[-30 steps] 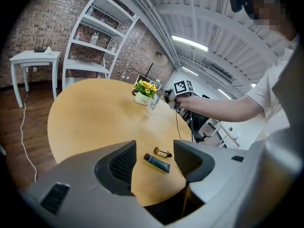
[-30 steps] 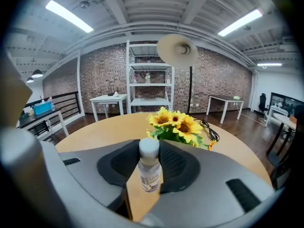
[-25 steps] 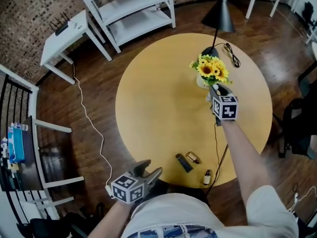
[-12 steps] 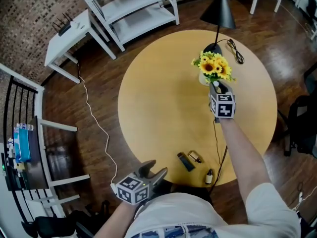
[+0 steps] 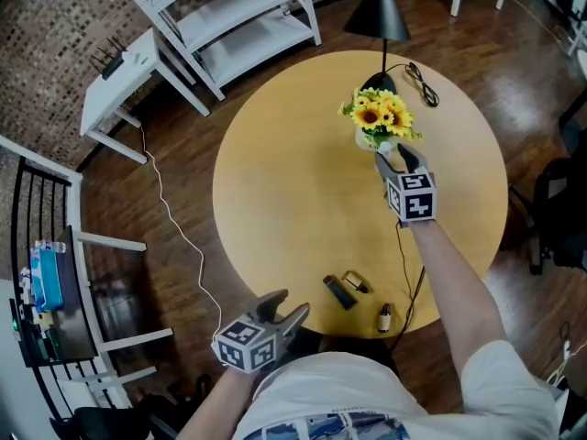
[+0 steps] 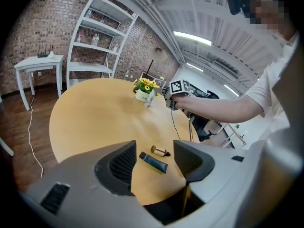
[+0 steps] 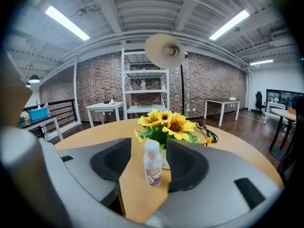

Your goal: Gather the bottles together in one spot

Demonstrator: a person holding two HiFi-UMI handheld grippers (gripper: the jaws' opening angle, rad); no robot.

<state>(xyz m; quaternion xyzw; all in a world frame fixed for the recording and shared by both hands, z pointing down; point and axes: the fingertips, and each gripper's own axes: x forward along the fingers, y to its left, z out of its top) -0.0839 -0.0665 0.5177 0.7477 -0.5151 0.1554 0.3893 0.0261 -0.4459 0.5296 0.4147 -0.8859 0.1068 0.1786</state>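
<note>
**Bottles still scattered over the table; white one freed between spread jaws**

A white bottle is seen upright on the round table, just in front of the vase of sunflowers on the far side of the tabletop. It is flanked by the two jaws of the right gripper, which have just been opening. A gap shows between each pad and the bottle, so nothing is pinched. The bottle is left standing on its own base.

Three other small items are found well apart from it, by the near edge of the table. A brown bottle lies on its side. A dark tube lies just beside it, without contact that can be made out. A dropper bottle stands upright a little to the right, close to the rim.

The left gripper is held off the table's near edge, close to the person's body. Its jaws are spread and nothing is held between them. Beyond them, the tube and the brown bottle are seen lying on the tabletop.

A black lamp rises behind the flowers, and a coiled cable lies on the table next to it.
</note>
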